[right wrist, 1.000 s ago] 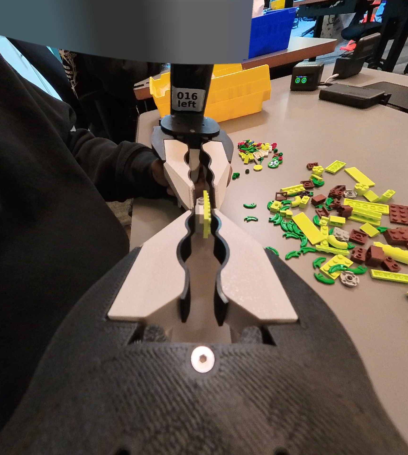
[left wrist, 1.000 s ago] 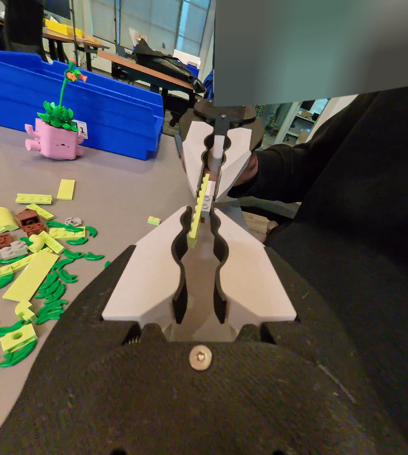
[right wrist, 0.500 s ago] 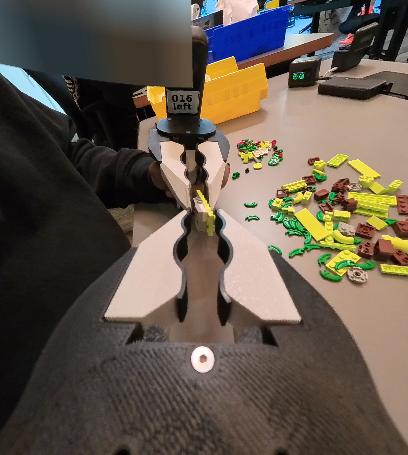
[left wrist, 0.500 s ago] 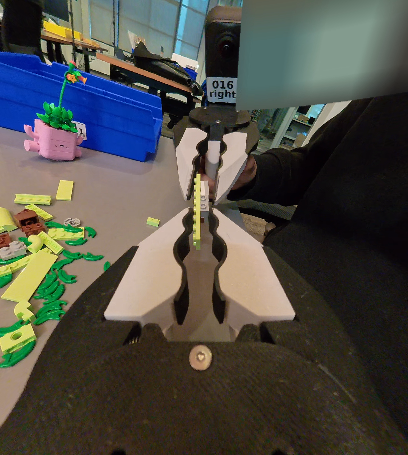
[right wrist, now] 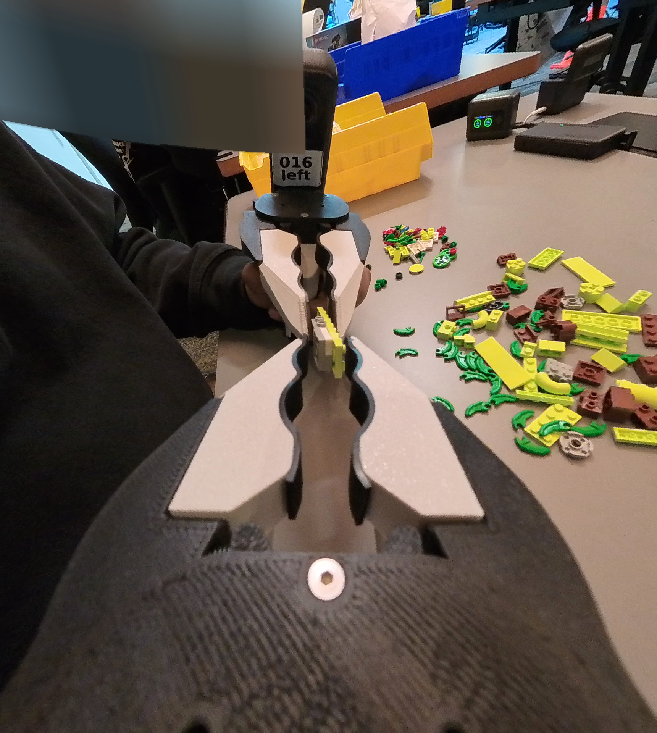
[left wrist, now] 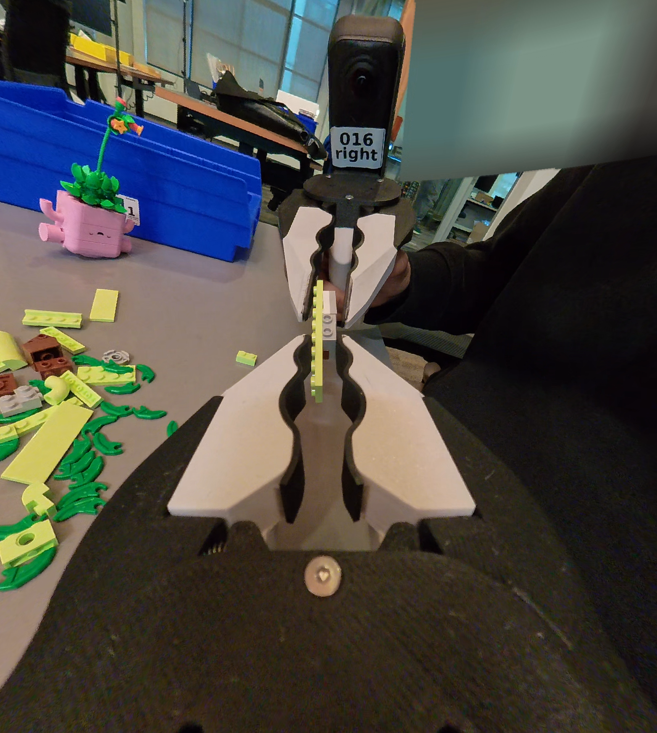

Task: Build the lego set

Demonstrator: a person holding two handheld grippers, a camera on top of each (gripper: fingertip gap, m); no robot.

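Straightened since a second ago: lime plate [left wrist: 317, 341] was tilted in the left wrist view, now stands near vertical there, long axis running tip to tip between both grippers, studs facing left. Held in the air above the table [left wrist: 184, 301] edge, in front of a person in a black sleeve [left wrist: 477, 285]. Left gripper [left wrist: 320, 349] pinched shut on plate's near end; right gripper [left wrist: 324, 317] facing it, tips closed on the far end where a grey brick [left wrist: 328, 323] sits against the plate's flat side. Same pair in the right wrist view: right gripper [right wrist: 324, 349] clamped on grey brick [right wrist: 320, 349] and plate [right wrist: 334, 345], plate slightly tilted there, upper end leaning left toward the left gripper [right wrist: 320, 313], which grips that end. Exact share of the load between the two: can't tell. Loose pieces [right wrist: 556, 357] in lime, brown and green scattered on the table [right wrist: 477, 222], well apart from the plate. Pink pot model [left wrist: 88, 230] standing upright by a blue bin [left wrist: 160, 174]; yellow bin [right wrist: 378, 146] behind the left gripper.
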